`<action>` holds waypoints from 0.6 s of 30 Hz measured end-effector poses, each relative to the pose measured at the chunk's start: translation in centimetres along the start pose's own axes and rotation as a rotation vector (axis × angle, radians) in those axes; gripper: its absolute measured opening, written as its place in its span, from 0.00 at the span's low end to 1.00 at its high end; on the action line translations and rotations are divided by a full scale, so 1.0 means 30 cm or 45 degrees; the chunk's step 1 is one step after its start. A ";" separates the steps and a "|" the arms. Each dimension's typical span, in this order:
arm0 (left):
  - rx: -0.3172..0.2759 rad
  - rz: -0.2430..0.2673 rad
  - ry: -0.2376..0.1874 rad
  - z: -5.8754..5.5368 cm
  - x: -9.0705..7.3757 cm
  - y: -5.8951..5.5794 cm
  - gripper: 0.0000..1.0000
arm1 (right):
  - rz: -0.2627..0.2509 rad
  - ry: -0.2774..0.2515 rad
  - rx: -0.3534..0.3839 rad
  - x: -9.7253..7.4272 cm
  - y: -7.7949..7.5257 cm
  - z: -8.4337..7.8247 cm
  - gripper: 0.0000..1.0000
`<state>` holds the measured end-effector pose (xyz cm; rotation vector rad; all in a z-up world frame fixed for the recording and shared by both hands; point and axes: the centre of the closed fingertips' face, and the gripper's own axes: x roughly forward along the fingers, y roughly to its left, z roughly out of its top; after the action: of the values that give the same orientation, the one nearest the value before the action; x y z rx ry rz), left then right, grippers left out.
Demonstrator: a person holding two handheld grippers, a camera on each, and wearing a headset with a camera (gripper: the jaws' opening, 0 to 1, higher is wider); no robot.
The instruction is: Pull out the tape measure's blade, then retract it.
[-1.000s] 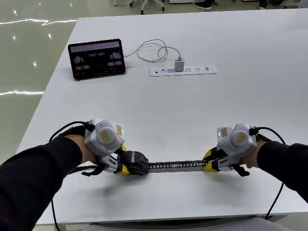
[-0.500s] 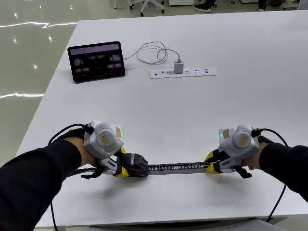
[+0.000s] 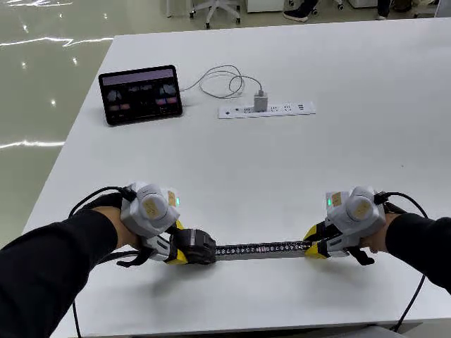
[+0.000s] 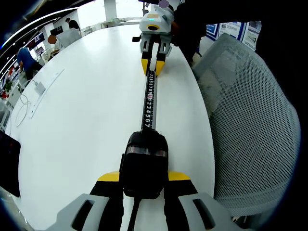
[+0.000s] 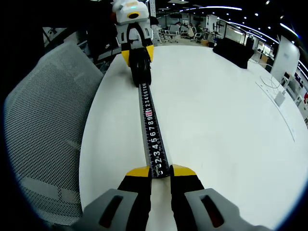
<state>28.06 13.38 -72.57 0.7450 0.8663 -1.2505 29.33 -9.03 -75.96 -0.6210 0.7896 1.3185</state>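
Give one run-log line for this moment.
left gripper: shut on tape measure case | right gripper: shut on blade | blade: pulled out, straight, above table

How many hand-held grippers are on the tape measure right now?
2. The left hand-held gripper clamps the tape measure's case; the right hand-held gripper pinches the end of the blade.
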 end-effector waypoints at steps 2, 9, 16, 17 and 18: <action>-0.007 0.006 -0.011 -0.001 -0.002 0.001 0.28 | -0.001 -0.003 0.001 -0.001 -0.002 -0.002 0.10; -0.005 0.011 0.011 0.001 0.000 0.000 0.28 | 0.003 0.003 -0.009 -0.016 -0.013 -0.023 0.10; -0.011 0.013 0.022 0.001 0.001 0.000 0.28 | -0.001 -0.018 0.007 -0.023 -0.014 -0.030 0.10; -0.011 0.013 0.024 0.000 0.001 0.000 0.28 | -0.001 -0.021 0.010 -0.024 -0.015 -0.031 0.10; -0.012 0.012 0.025 0.000 0.001 0.001 0.28 | 0.000 -0.023 0.011 -0.025 -0.015 -0.032 0.10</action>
<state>28.09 13.37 -72.60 0.7542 0.8835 -1.2319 29.58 -10.29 -75.95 -0.6013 0.7803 1.3180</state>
